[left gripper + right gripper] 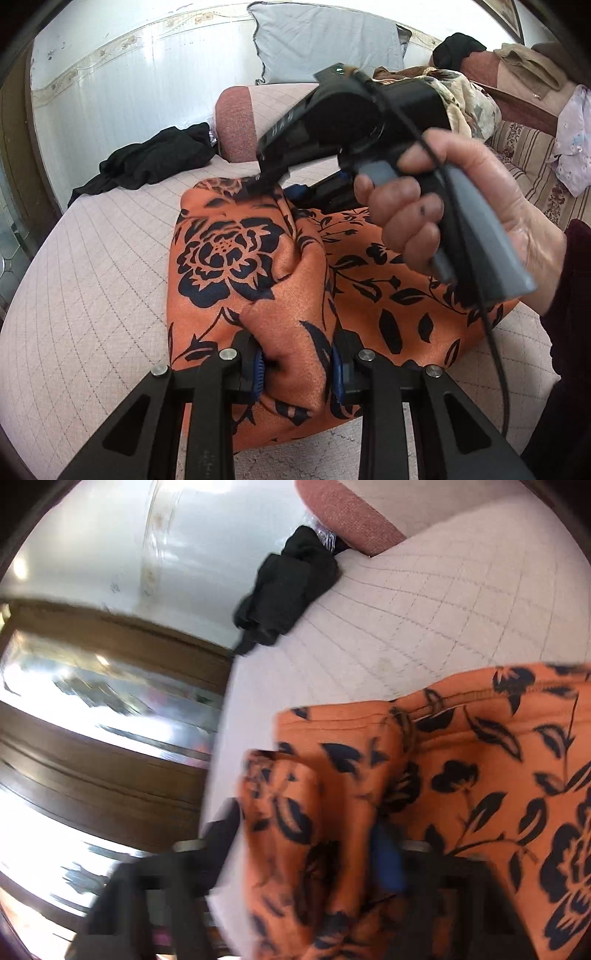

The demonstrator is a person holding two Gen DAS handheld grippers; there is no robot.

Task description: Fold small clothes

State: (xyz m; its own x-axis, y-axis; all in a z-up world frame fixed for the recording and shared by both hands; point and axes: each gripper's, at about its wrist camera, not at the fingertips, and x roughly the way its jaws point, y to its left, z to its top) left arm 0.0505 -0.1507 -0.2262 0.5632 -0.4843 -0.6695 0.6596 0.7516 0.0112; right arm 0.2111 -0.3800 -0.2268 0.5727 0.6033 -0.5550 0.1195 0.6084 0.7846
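Note:
An orange garment with a black flower print lies bunched on a quilted pale bed cover. My left gripper is at its near edge, shut on a thick fold of the cloth between the blue pads. A hand holds my right gripper, whose tips pinch the garment's far corner. The right wrist view is blurred. There the orange garment fills the gap of my right gripper, against a blue pad.
A crumpled black garment lies at the bed's far left, by a reddish bolster. A grey-blue pillow leans on the wall. Piled clothes lie at the right. A wooden cabinet with glass stands beside the bed.

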